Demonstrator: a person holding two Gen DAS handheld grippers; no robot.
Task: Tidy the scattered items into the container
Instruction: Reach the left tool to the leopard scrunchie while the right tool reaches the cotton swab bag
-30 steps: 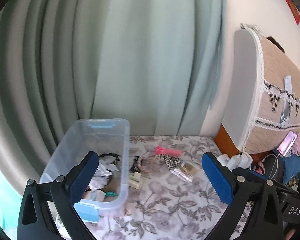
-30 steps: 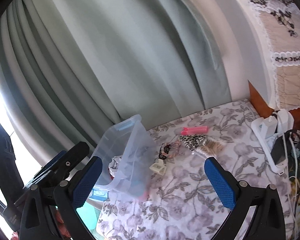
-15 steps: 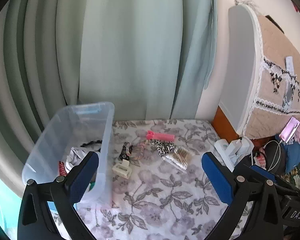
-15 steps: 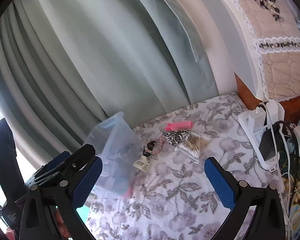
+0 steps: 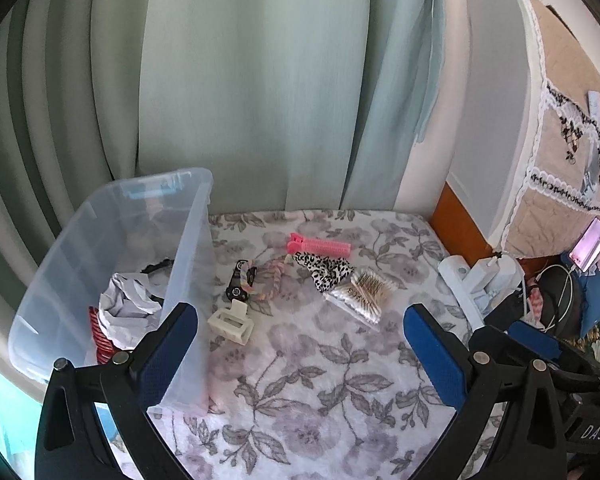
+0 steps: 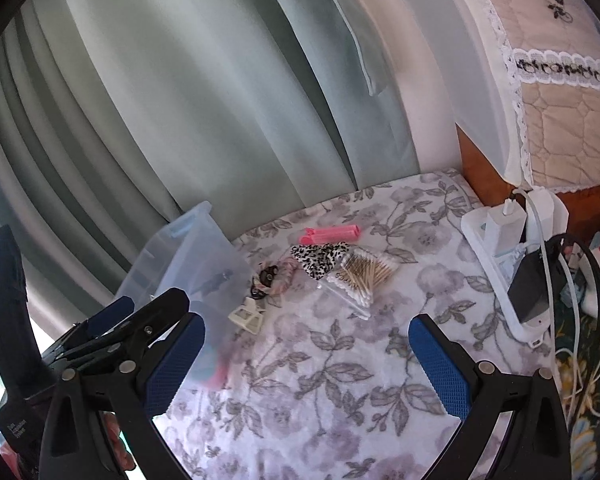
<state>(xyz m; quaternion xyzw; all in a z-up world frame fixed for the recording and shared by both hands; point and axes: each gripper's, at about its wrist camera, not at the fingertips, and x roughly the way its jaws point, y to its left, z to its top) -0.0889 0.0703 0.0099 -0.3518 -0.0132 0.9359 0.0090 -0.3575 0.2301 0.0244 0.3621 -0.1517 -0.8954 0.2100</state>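
Two hand-held claws hang over a floral-covered desk (image 5: 320, 360) in front of pale green curtains (image 5: 240, 80). The left claw (image 5: 300, 344) is spread wide with nothing between its blue pads, and the right claw (image 6: 306, 356) is likewise spread and holds nothing.

A clear plastic container (image 5: 192, 240) stands at the desk's left edge, against the curtains. Inside it lie a crumpled white wad (image 5: 128, 304), a red striped piece (image 5: 102, 342) and something dark near the inner wall that is too hidden to name.

The scattered items lie on the cloth to the right of the container. A cream hair clip (image 5: 232, 322) sits just beside its wall, closest to the left claw. Behind it lies a black clip (image 5: 238, 284) touching a pastel braided hair tie (image 5: 268, 276). Farther back a pink hair roller clip (image 5: 319, 246) lies flat, with a leopard-print scrunchie (image 5: 326, 270) just in front of it. A clear pack of cotton swabs (image 5: 360, 294) rests against the scrunchie on its right.

The right wrist view shows the same cluster, with the container (image 6: 188, 256) at left and the swabs (image 6: 360, 272) near the middle.

At the desk's right edge a white power strip (image 5: 466, 280) carries plugged-in chargers. Beyond it, cables and a lit phone (image 5: 590, 244) lie beside a lace-trimmed quilted cover (image 5: 572, 140).
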